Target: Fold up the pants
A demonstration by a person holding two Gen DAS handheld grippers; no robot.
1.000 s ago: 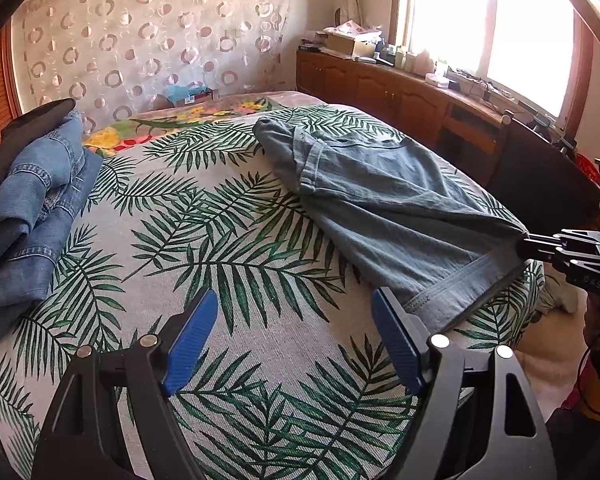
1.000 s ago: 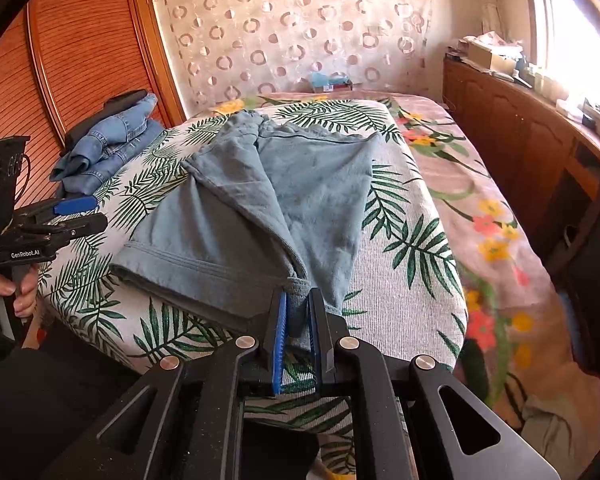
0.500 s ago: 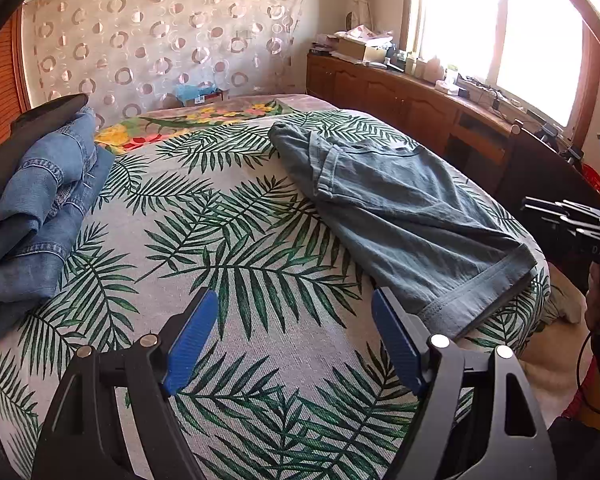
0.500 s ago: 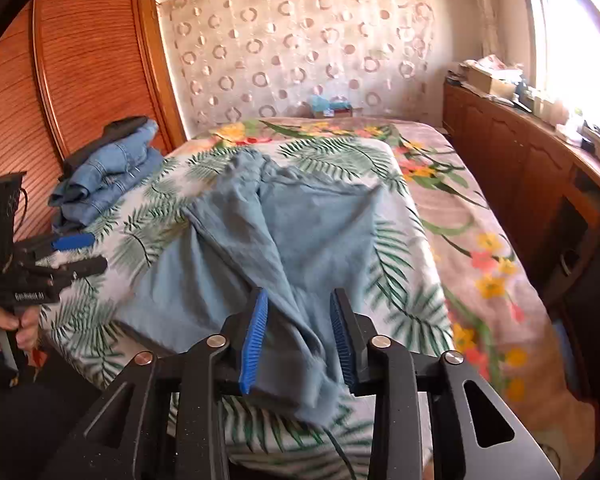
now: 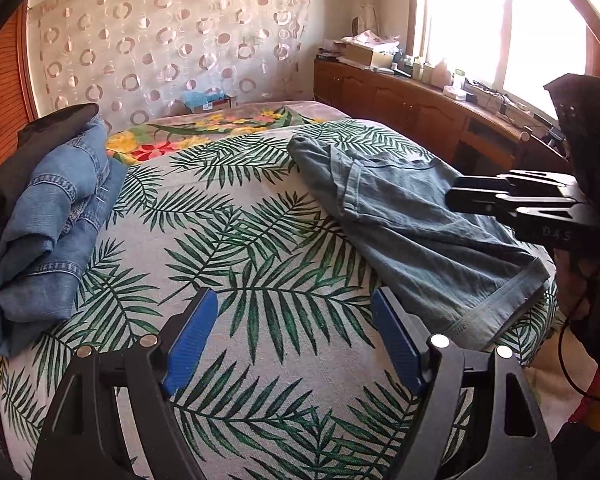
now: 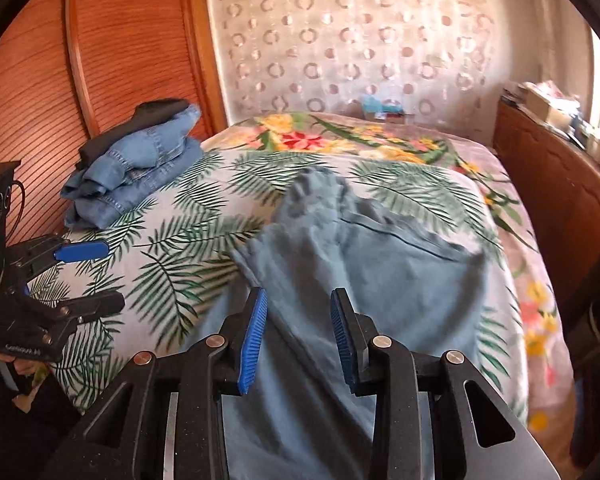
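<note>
Grey-blue pants lie lengthwise on the palm-leaf bedspread, waist at the far end and leg hem near the front edge. In the right wrist view the pants fill the lower middle. My right gripper hovers over them, open, its pads clear of the cloth. From the left wrist view the right gripper reaches in from the right above the pants. My left gripper is open over bare bedspread left of the hem, holding nothing. The left gripper shows at the bed's left edge.
A pile of folded blue jeans with a dark garment on top sits at the bed's far left, next to a wooden wardrobe. A wooden sideboard with clutter runs under the window on the right. A floral blanket covers the far end.
My right gripper let go of the pants hem, opened, and moved forward over the pants. The hem now lies flat on the bed. My left gripper stayed put.
</note>
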